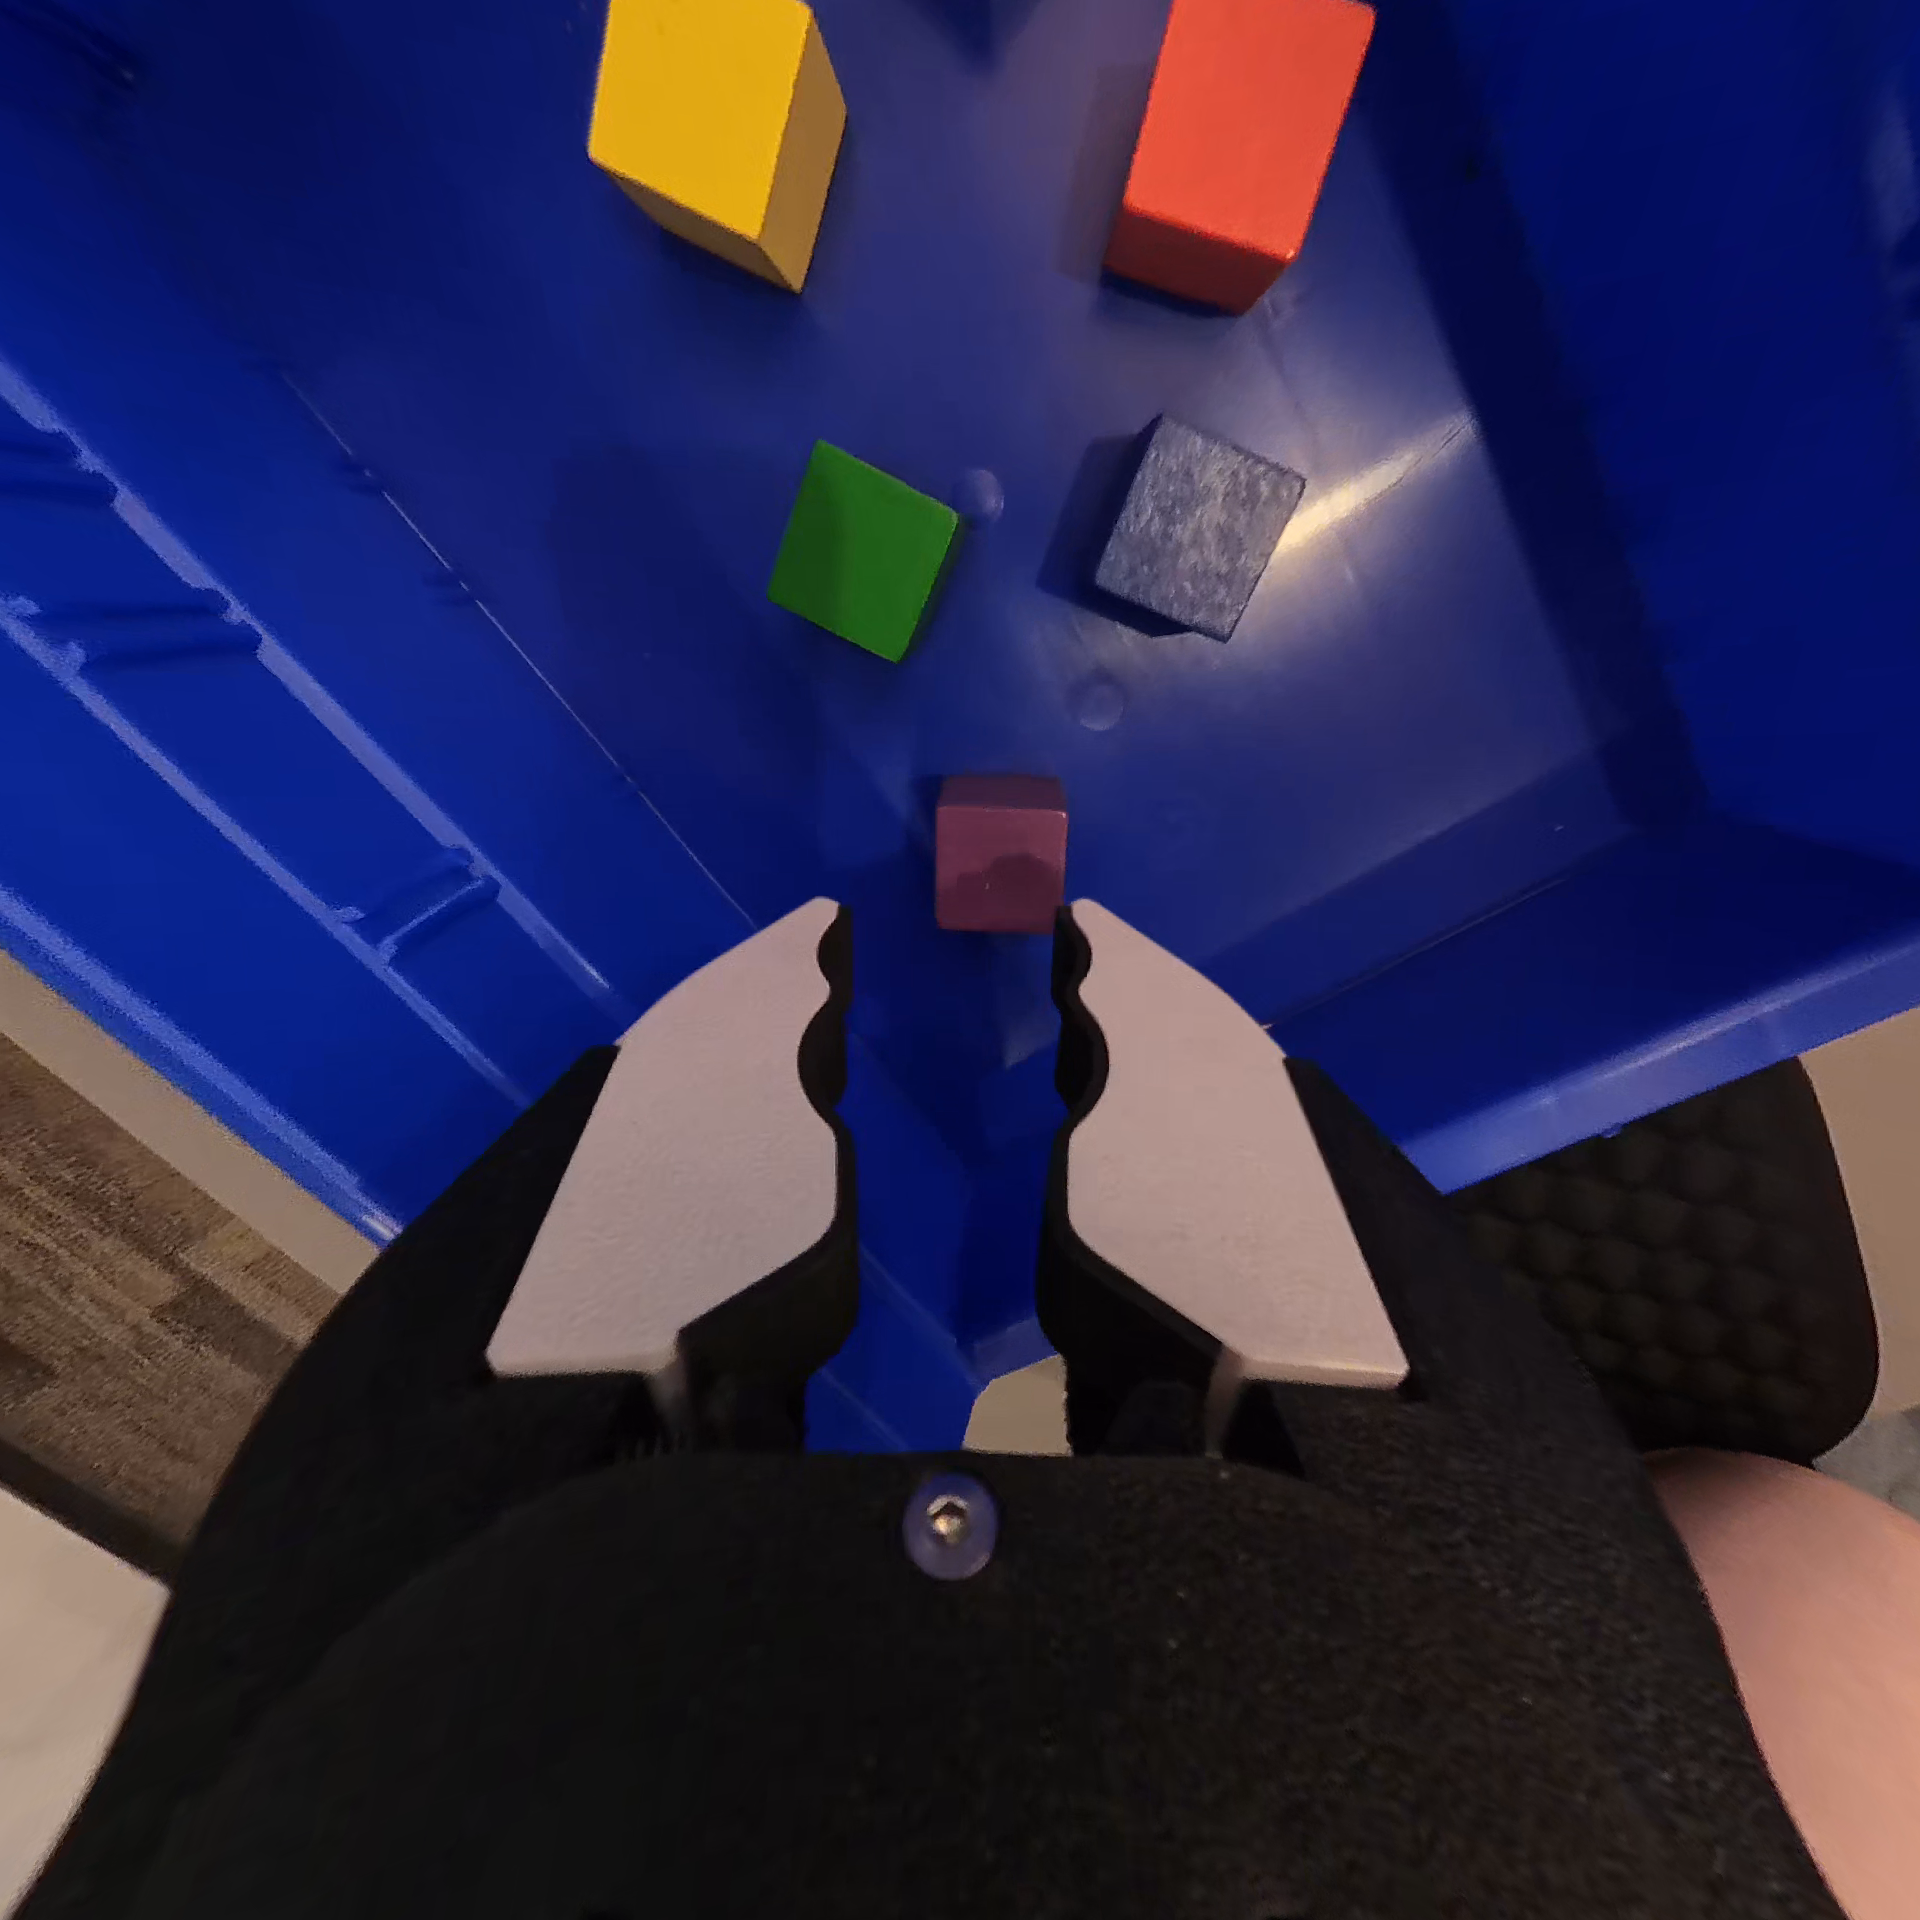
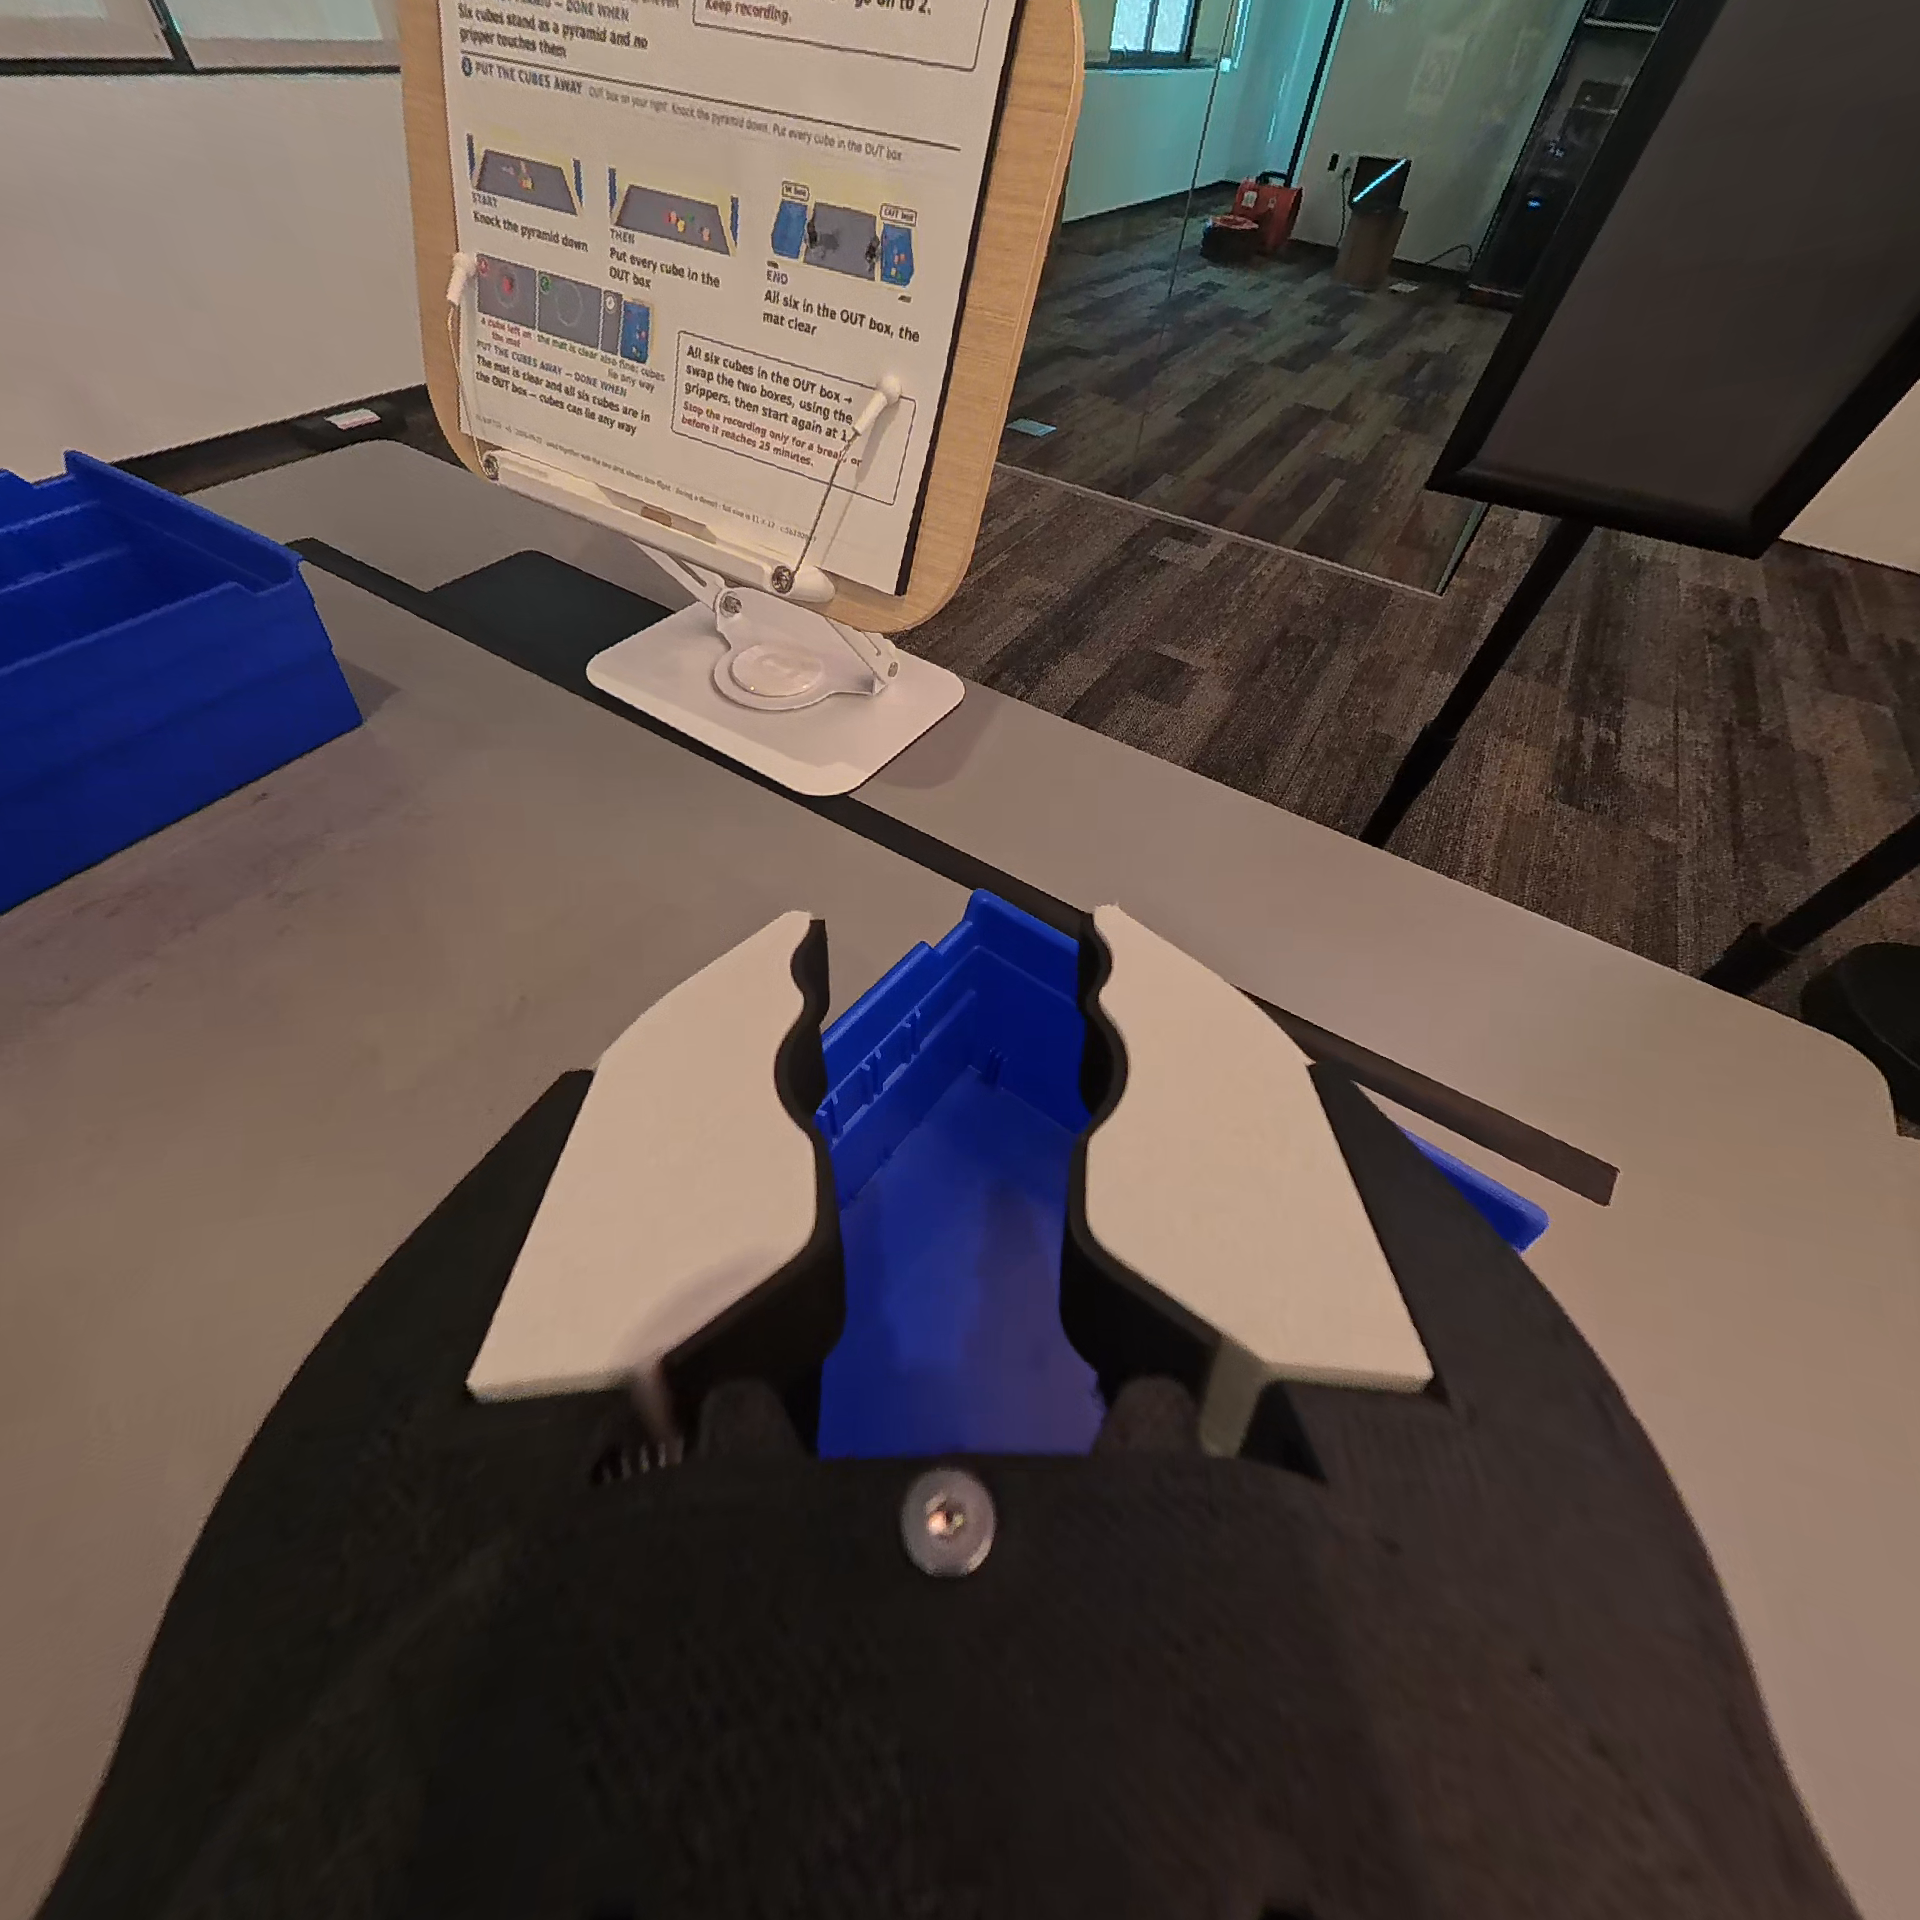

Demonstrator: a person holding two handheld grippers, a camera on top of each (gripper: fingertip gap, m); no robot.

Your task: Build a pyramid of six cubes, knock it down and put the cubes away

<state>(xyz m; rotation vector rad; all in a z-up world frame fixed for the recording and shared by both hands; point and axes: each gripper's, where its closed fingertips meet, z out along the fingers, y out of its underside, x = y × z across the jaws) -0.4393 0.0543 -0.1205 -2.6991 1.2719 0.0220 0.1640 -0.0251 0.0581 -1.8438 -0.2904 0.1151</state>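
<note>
**Five cubes in a blue bin; both grippers spread and empty**

Left wrist view: a small purple wooden cube [image 1: 1000, 852] is seen on the floor of a blue plastic bin [image 1: 364, 436], just beyond the fingertips of the left gripper [image 1: 951, 914], whose jaws are parted with nothing between them. From the purple cube, a green wooden cube [image 1: 862, 551] lies at 11 o'clock and a dark blue wooden cube [image 1: 1195, 530] at 1 o'clock; farther on, a yellow wooden cube [image 1: 717, 125] and an orange-red wooden cube [image 1: 1236, 145] are shown. All five stand apart.

Right wrist view: the right gripper [image 2: 951, 925] is likewise spread and empty, held over a second blue plastic bin [image 2: 935, 1195] on a grey tabletop [image 2: 520, 935]. A third blue bin [image 2: 145, 644] is seen at 10 o'clock, and a printed instruction sheet on a white stand [image 2: 727, 291] at 12 o'clock.
</note>
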